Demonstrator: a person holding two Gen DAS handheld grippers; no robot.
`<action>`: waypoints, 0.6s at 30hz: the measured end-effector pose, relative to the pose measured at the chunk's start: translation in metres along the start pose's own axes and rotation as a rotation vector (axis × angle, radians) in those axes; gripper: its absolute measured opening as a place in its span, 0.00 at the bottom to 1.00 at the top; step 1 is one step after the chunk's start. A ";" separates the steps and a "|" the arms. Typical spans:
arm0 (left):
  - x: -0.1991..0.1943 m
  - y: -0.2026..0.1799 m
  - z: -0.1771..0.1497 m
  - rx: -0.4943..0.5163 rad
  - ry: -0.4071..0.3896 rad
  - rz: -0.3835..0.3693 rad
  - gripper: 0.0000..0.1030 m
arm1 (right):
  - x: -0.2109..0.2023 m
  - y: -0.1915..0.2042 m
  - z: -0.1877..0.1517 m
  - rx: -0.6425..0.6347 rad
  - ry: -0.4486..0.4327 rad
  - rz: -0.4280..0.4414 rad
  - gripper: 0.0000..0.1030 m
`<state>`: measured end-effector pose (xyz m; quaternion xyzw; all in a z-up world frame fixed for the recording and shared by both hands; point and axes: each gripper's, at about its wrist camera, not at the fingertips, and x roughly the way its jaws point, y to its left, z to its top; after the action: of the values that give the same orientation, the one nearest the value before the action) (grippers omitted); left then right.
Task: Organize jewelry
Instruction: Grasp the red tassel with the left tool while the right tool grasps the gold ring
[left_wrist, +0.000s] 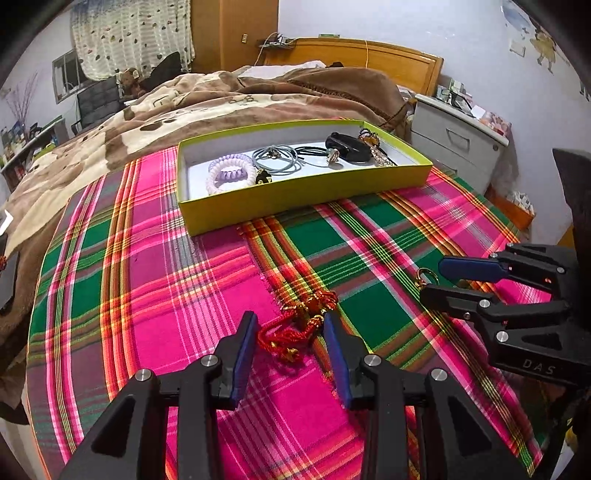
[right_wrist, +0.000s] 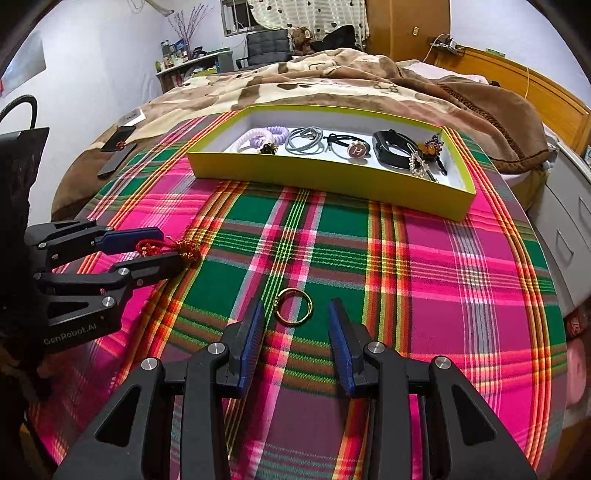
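Observation:
A red and gold braided cord bracelet (left_wrist: 295, 326) lies on the plaid cloth between the fingers of my open left gripper (left_wrist: 291, 323); it also shows in the right wrist view (right_wrist: 168, 249). A gold ring (right_wrist: 293, 311) lies on the cloth just ahead of my open right gripper (right_wrist: 295, 314), between its fingertips; in the left wrist view the ring (left_wrist: 426, 275) peeks out beside the right gripper (left_wrist: 437, 278). A yellow-green box (left_wrist: 295, 201) farther back holds purple spiral hair ties (left_wrist: 231, 173), grey hair ties, a black band (right_wrist: 391, 149) and other pieces.
The plaid cloth (right_wrist: 406, 258) covers a round surface next to a bed with a brown blanket (left_wrist: 221, 99). A dark phone (right_wrist: 116, 157) lies at the far left. A white drawer cabinet (left_wrist: 458, 144) stands on the right.

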<state>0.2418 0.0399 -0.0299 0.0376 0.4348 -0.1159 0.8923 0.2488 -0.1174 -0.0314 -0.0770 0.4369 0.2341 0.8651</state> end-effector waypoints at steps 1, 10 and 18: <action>0.000 -0.001 0.000 0.006 0.000 0.003 0.36 | 0.001 0.001 0.001 -0.002 0.001 -0.004 0.35; -0.001 -0.012 -0.001 0.052 -0.002 0.019 0.23 | 0.000 0.001 0.000 -0.004 -0.004 -0.044 0.22; -0.006 -0.017 -0.006 0.048 -0.009 0.029 0.19 | -0.005 -0.003 -0.005 0.018 -0.016 -0.026 0.22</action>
<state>0.2296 0.0254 -0.0277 0.0650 0.4272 -0.1135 0.8946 0.2437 -0.1238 -0.0308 -0.0731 0.4308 0.2194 0.8723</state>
